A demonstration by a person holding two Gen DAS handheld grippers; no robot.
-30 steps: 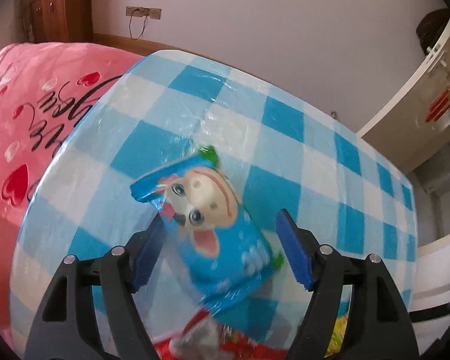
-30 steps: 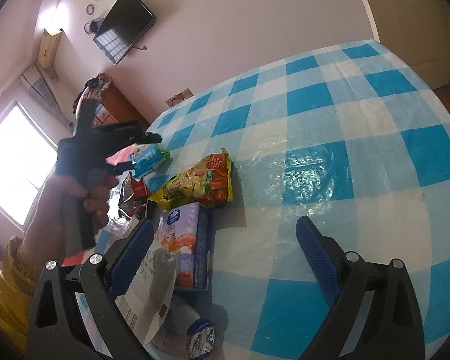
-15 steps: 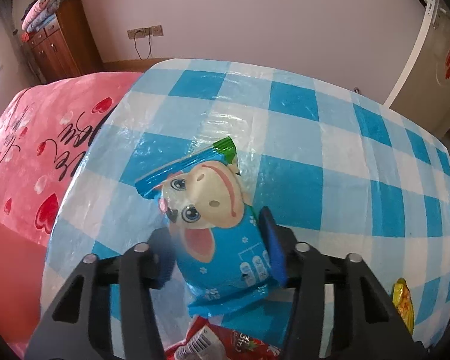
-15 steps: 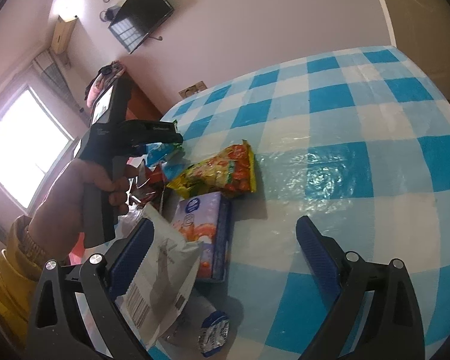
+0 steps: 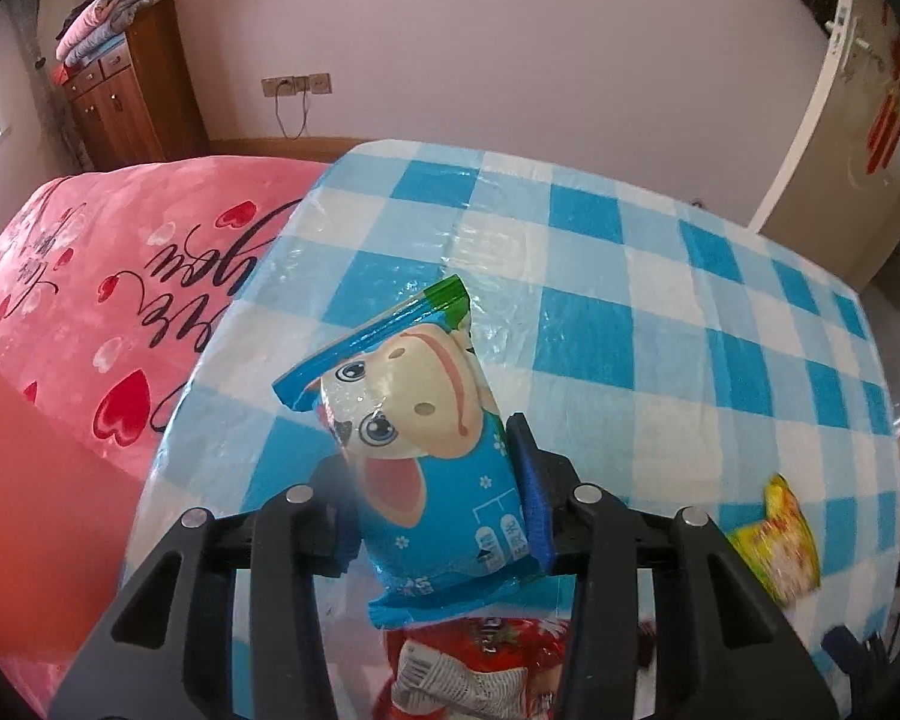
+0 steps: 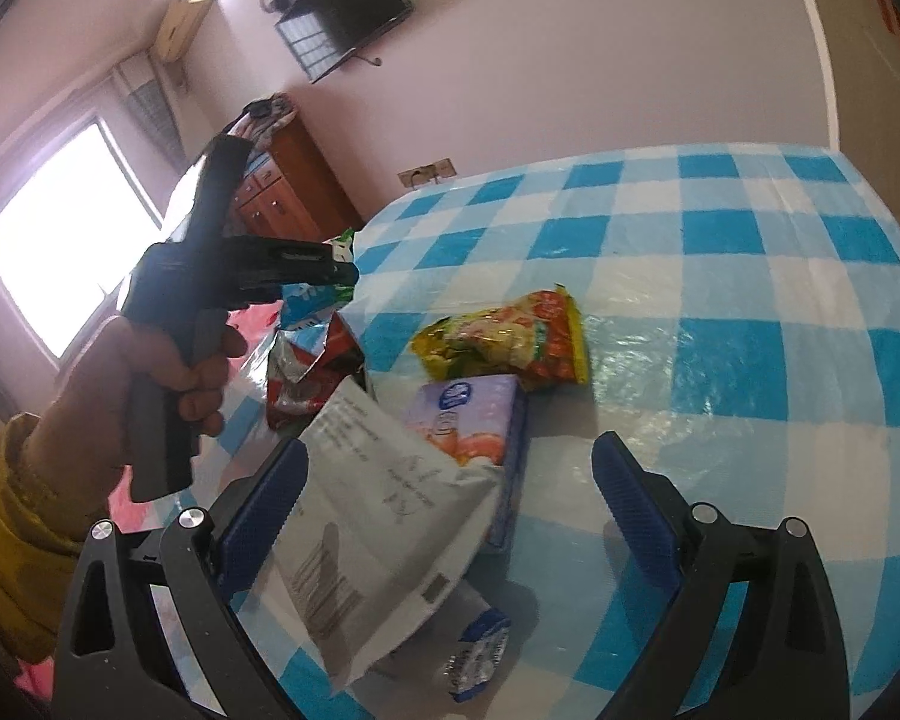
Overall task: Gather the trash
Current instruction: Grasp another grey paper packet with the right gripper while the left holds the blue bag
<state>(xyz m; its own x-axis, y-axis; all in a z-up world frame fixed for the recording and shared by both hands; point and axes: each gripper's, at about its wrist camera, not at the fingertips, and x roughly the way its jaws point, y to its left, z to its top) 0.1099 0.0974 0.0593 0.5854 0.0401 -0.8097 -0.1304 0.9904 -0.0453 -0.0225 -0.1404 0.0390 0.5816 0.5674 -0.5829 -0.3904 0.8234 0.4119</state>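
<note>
My left gripper (image 5: 435,480) is shut on a blue snack packet with a cartoon cow (image 5: 426,450) and holds it above the blue-checked table (image 5: 630,312). From the right wrist view the left gripper (image 6: 306,264) shows at the left, held by a hand, with the blue packet (image 6: 306,303) in it. My right gripper (image 6: 450,498) is open and empty above a white paper bag (image 6: 384,516). A red wrapper (image 6: 306,372), a yellow-red snack bag (image 6: 510,342), a purple-white pack (image 6: 480,420) and a small cup lid (image 6: 480,654) lie on the table.
The red wrapper (image 5: 486,666) lies under my left gripper, the yellow bag (image 5: 780,540) to its right. A pink heart-print blanket (image 5: 90,300) lies left of the table. A wooden cabinet (image 5: 132,96) and a white door (image 5: 858,120) stand by the wall.
My left gripper closed on the blue cow packet and lifted it off the table. My right gripper moved slightly closer over the white paper bag, still open.
</note>
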